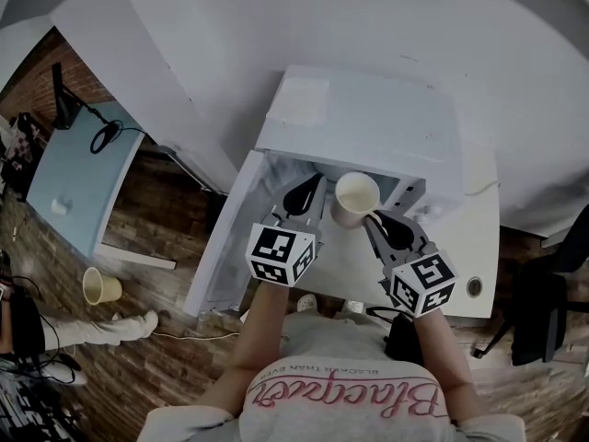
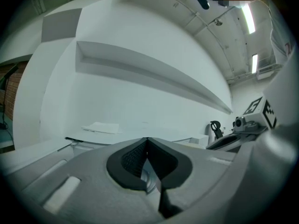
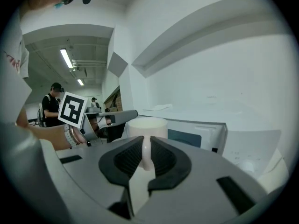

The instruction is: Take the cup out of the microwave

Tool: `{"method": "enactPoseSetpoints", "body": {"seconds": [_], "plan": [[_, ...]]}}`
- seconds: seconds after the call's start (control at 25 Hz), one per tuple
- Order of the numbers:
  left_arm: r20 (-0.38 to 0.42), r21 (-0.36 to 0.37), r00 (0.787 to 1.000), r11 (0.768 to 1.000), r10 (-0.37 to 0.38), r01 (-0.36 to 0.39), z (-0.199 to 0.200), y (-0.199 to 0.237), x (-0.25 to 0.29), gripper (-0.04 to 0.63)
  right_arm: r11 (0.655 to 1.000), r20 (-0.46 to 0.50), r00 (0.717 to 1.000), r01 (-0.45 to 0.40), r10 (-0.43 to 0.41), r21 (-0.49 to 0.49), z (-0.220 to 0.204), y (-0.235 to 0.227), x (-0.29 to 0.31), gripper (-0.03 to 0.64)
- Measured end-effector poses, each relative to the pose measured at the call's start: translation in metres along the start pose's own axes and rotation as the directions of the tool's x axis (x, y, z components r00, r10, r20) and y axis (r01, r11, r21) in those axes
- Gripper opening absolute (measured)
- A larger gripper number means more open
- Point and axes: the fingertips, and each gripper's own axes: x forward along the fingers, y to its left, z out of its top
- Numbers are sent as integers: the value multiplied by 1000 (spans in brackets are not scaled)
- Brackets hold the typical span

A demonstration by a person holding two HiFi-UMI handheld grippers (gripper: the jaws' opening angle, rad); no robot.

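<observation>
Cup (image 1: 355, 196) in right gripper (image 1: 374, 217), pink shirt lettering (image 1: 345, 399)

Overhead plus two close views of microwave (image 1: 368, 122)

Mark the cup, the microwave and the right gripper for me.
cup (image 1: 357, 191), head view, inside of its open mouth.
microwave (image 1: 368, 122), head view, its white top panel.
right gripper (image 3: 146, 143), right gripper view, between the fingertips, on the cup's handle.
</observation>
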Motion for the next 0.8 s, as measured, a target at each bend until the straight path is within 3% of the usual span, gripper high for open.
{"method": "enactPoseSetpoints", "body": {"seconds": [0.8], "plan": [[78,83,992,993,-96,90,47,-17,5,3,997,127,990,70,-67,-23,66,-3,-18,54]]}}
